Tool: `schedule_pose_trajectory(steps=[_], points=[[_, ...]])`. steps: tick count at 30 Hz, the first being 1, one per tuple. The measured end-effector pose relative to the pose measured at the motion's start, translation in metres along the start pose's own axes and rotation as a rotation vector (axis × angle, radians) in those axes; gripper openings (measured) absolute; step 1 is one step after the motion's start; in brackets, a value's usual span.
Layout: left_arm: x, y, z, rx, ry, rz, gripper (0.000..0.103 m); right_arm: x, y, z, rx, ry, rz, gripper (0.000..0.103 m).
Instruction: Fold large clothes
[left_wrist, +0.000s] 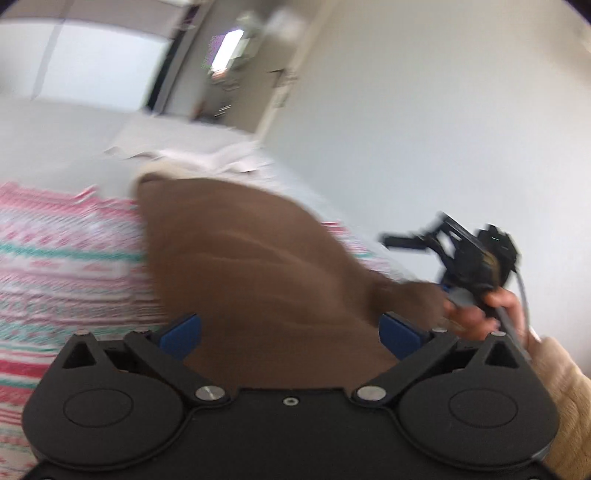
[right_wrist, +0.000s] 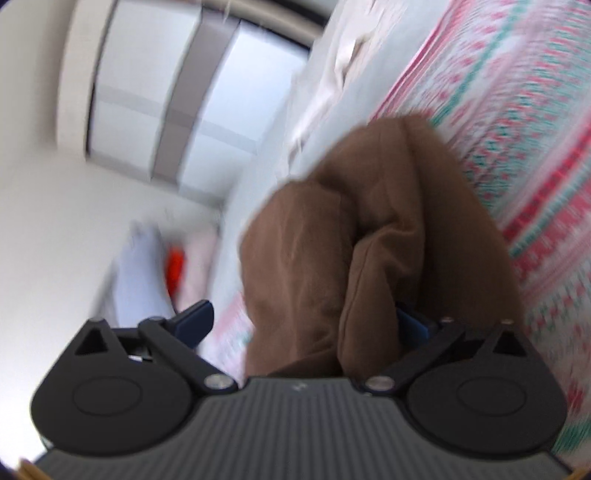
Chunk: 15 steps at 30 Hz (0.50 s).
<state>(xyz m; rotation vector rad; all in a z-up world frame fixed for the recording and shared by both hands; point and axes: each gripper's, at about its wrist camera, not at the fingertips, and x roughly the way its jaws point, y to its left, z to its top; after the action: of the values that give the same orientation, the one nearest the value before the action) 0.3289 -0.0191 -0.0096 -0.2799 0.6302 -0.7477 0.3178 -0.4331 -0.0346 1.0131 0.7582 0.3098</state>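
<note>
Left gripper (left_wrist: 290, 332) and right gripper (right_wrist: 304, 321): fingers spread wide, soft brown fabric garment (left_wrist: 251, 258) bunched between both. Garment lies over the pink-and-teal patterned woven blanket (left_wrist: 66, 258); white bedsheet (left_wrist: 66, 140) beyond the blanket.

In the left wrist view the garment (left_wrist: 243, 266) lies between the left gripper (left_wrist: 290, 332) fingers and runs forward over the blanket (left_wrist: 62, 266). The blanket lies to the left, on the bed (left_wrist: 66, 147). The right gripper (left_wrist: 469, 258) sits to the right, at the garment's edge — whether it grips it cannot be told. In the right wrist view the garment (right_wrist: 332, 240) lies between the right gripper (right_wrist: 306, 325) fingers — blanket (right_wrist: 524, 129) to the right, window (right_wrist: 177, 96) behind to the left
</note>
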Motion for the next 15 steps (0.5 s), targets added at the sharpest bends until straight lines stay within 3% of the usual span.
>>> schedule_pose_trajectory(steps=[4,6,7,8,10,12,15], points=[[0.021,0.043,0.002,-0.162,0.040,0.033,0.103,0.030,0.008,0.018,-0.104,0.120,-0.107,0.090],[0.040,0.060,0.002,-0.274,0.044,0.033,0.103,0.044,0.012,0.016,-0.130,0.142,-0.147,0.071],[0.046,0.063,-0.002,-0.331,0.048,0.036,0.103,0.050,0.017,0.012,-0.156,0.138,-0.195,0.053],[0.055,0.070,0.000,-0.382,0.051,0.042,0.103,0.053,0.025,0.007,-0.180,0.122,-0.218,0.037],[0.064,0.080,-0.001,-0.459,0.047,0.056,0.103,0.052,0.047,-0.002,-0.247,0.070,-0.234,0.023],[0.069,0.082,0.000,-0.503,0.018,0.035,0.103,0.040,0.072,-0.009,-0.317,0.010,-0.231,0.018],[0.068,0.073,0.005,-0.517,-0.011,-0.006,0.103,0.001,0.092,-0.007,-0.318,-0.089,-0.106,0.015]])
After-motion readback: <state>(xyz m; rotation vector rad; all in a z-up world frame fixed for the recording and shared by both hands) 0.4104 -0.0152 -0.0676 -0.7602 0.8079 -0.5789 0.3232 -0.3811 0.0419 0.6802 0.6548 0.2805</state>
